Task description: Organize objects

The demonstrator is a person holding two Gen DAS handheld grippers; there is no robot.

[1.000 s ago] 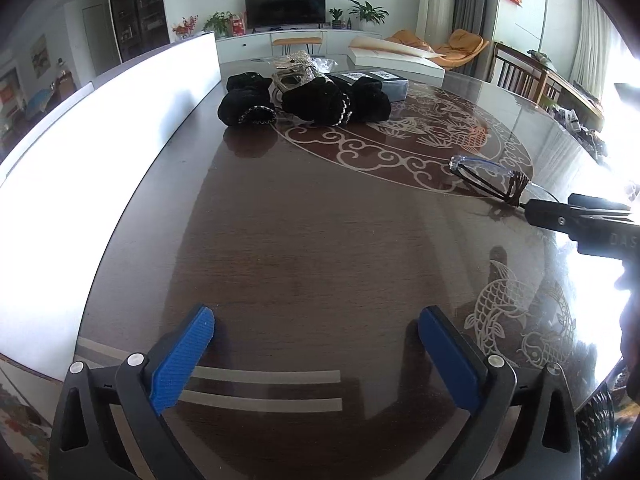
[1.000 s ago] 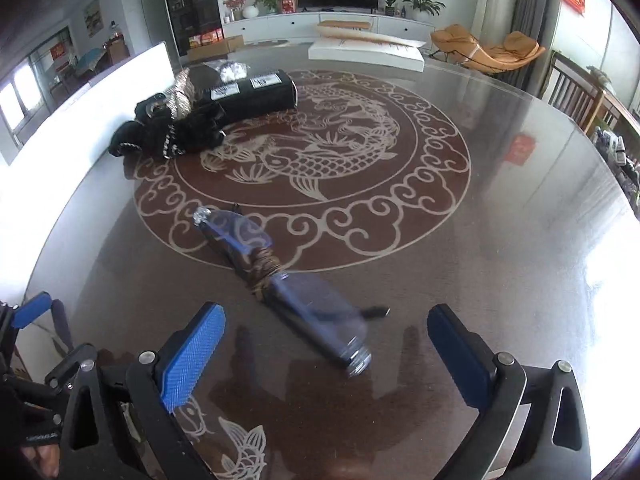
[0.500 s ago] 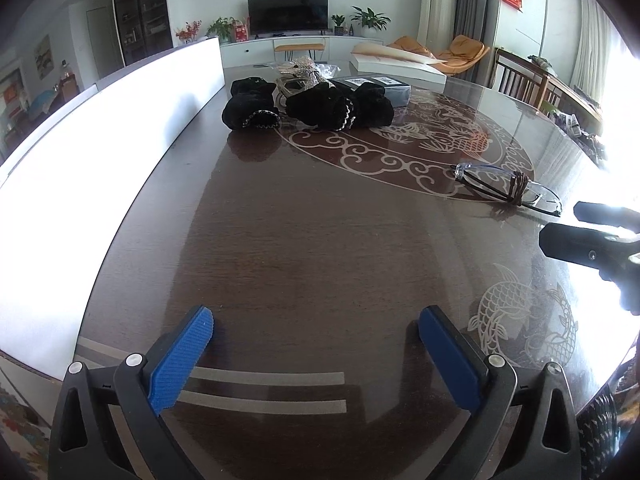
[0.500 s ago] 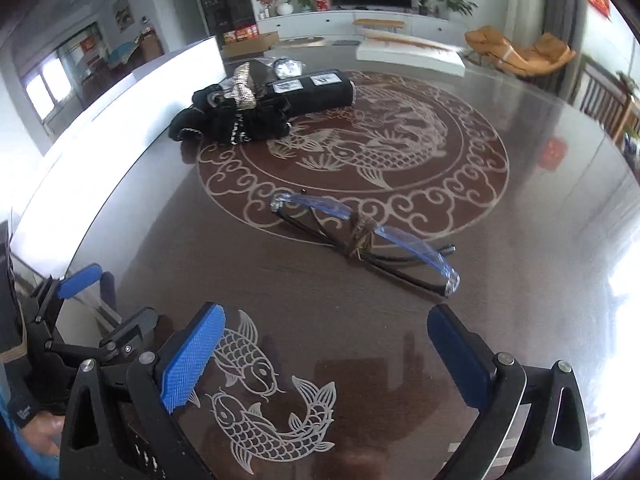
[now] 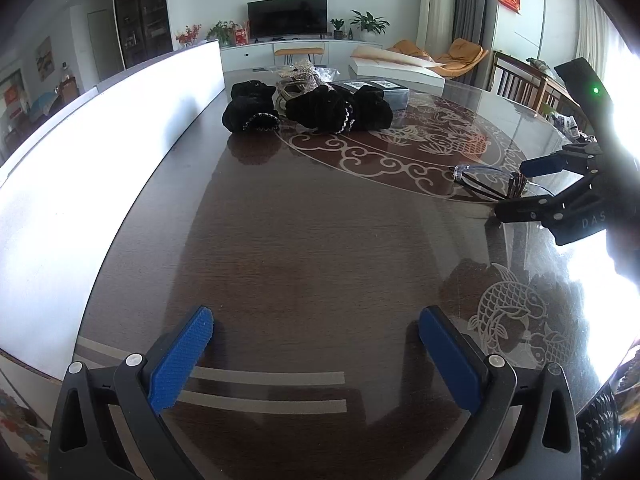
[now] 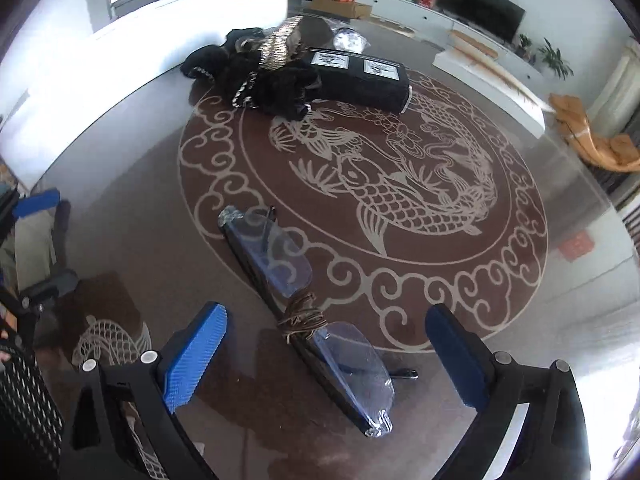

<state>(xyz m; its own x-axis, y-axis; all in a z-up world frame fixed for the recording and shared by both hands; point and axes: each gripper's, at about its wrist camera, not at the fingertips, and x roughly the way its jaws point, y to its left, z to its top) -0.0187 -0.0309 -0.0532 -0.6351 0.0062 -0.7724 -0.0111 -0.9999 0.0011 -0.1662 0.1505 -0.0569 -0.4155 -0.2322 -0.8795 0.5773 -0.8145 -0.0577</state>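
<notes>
A pair of glasses (image 6: 308, 312) with folded arms, clear lenses and a brown cord wound round the bridge lies on the dark round table (image 6: 520, 320). My right gripper (image 6: 324, 354) is open, low over the table, with the glasses' near half between its blue pads (image 6: 196, 354). In the left wrist view the glasses (image 5: 496, 180) lie at the right, with the right gripper (image 5: 520, 188) around them. My left gripper (image 5: 316, 354) is open and empty over bare table near the front edge.
Black gloves with white trim (image 5: 320, 110), a glittery bag (image 6: 280, 44) and a flat black box (image 6: 360, 76) lie together at the table's far side. A white panel (image 5: 100, 140) runs along the left edge. Chairs stand at the far right.
My right gripper has swung and moved in over the glasses, which now lie between its open fingers. The left gripper has barely moved.
</notes>
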